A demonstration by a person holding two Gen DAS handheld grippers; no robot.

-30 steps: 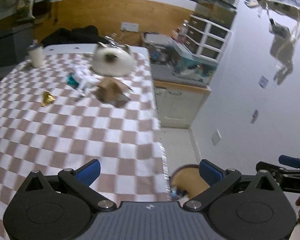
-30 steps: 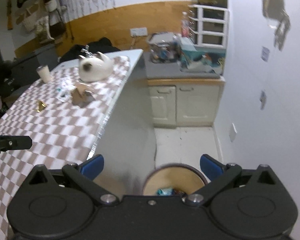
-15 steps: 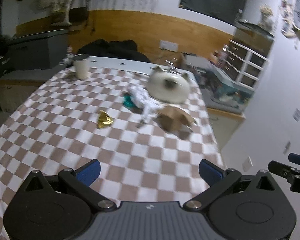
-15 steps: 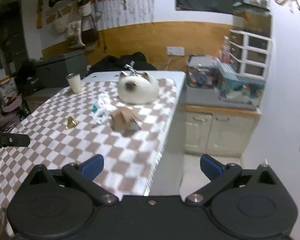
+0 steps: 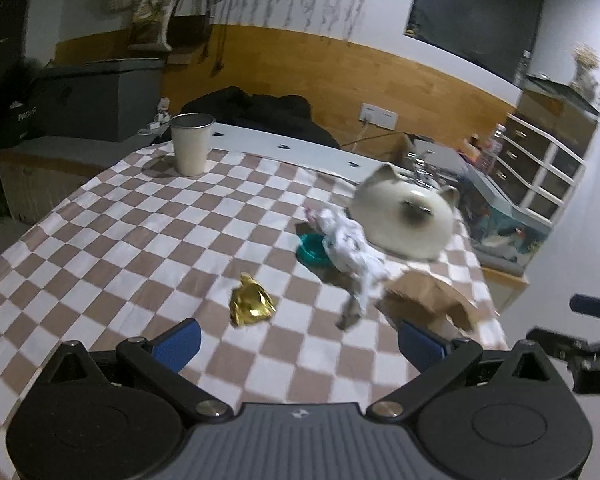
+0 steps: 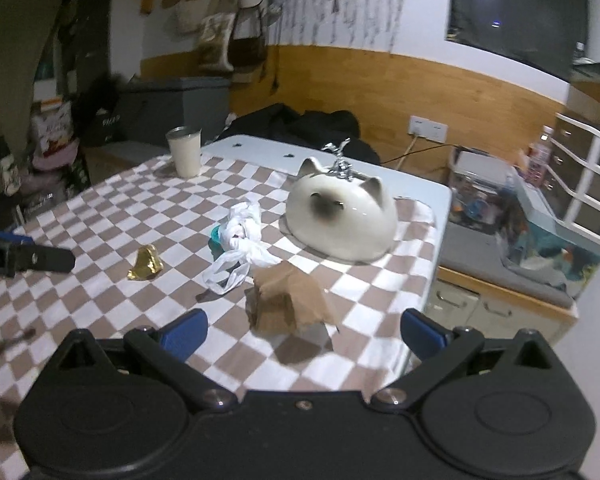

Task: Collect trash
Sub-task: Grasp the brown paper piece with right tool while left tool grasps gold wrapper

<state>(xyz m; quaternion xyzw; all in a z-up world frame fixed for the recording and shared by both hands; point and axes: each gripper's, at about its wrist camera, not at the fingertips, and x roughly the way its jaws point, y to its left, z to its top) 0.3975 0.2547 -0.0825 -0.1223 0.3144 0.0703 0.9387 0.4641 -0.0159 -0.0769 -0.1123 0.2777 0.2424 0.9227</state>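
On the checked tablecloth [image 5: 100, 240] lie a crumpled gold wrapper [image 5: 251, 301] [image 6: 145, 265], a white plastic bag [image 5: 352, 252] [image 6: 242, 240] over a teal lid [image 5: 311, 250], and a torn brown paper bag [image 5: 428, 298] [image 6: 290, 300]. My left gripper [image 5: 298, 342] hovers open just short of the gold wrapper, nothing between its fingers. My right gripper [image 6: 302, 330] is open too, its blue pads on either side of the brown paper bag, a little nearer than it. In the right wrist view the left gripper's finger [image 6: 28, 258] shows at the left edge.
A white cat-shaped ceramic dome [image 5: 404, 220] [image 6: 342, 218] stands behind the trash, near the table's right edge. A white cup [image 5: 190, 144] [image 6: 185, 152] stands at the far left. Beyond the right edge are a low cabinet [image 6: 500, 308] and white shelves [image 5: 540, 168].
Both views have swung up from the floor bin and table edge to the tabletop. Both grippers have come closer to the trash and stayed open.
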